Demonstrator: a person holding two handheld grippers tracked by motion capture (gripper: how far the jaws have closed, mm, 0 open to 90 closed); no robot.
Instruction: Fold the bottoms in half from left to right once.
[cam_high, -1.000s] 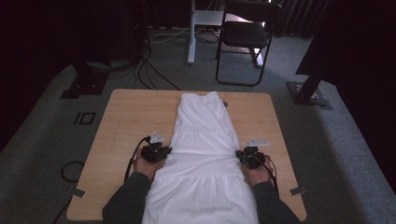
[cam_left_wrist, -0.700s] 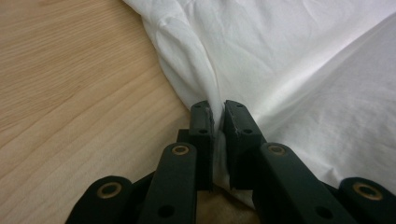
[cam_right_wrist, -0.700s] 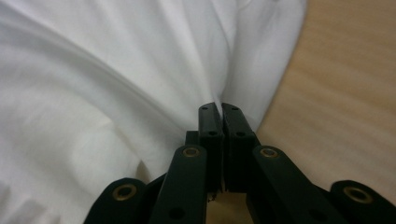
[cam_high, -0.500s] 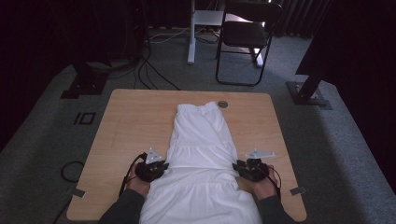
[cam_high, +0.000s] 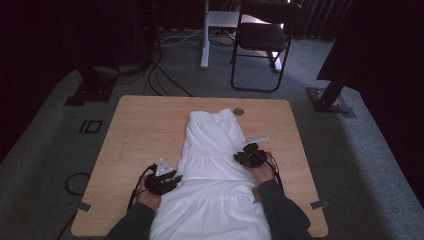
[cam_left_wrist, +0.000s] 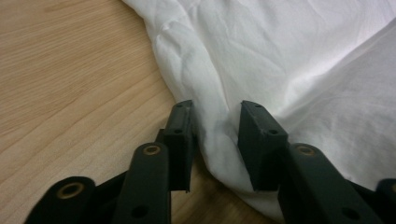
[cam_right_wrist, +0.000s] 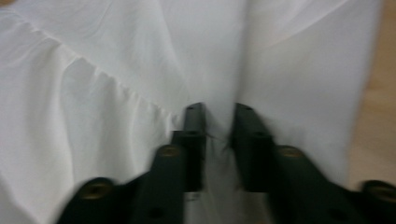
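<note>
A white tiered dress (cam_high: 212, 150) lies lengthwise down the middle of the wooden table (cam_high: 145, 125), narrow end far, wide end running off the near edge. My left gripper (cam_high: 161, 181) is at the dress's left edge; in the left gripper view its jaws (cam_left_wrist: 215, 109) close on a bunched fold of the white cloth (cam_left_wrist: 280, 56). My right gripper (cam_high: 250, 156) sits on the dress's right side, farther up the table. In the blurred right gripper view its jaws (cam_right_wrist: 218, 109) pinch cloth (cam_right_wrist: 116, 70) that puckers between them.
A round cable hole (cam_high: 238, 111) lies in the tabletop just past the dress's far right corner. Beyond the table stand a black chair (cam_high: 262, 37), a white post, floor cables and two stand bases (cam_high: 330, 102). Bare wood flanks the dress on both sides.
Both grippers first drew the dress toward the near edge, uncovering the cable hole. Since then the right gripper has gone forward and inward, while the left has stayed near the front.
</note>
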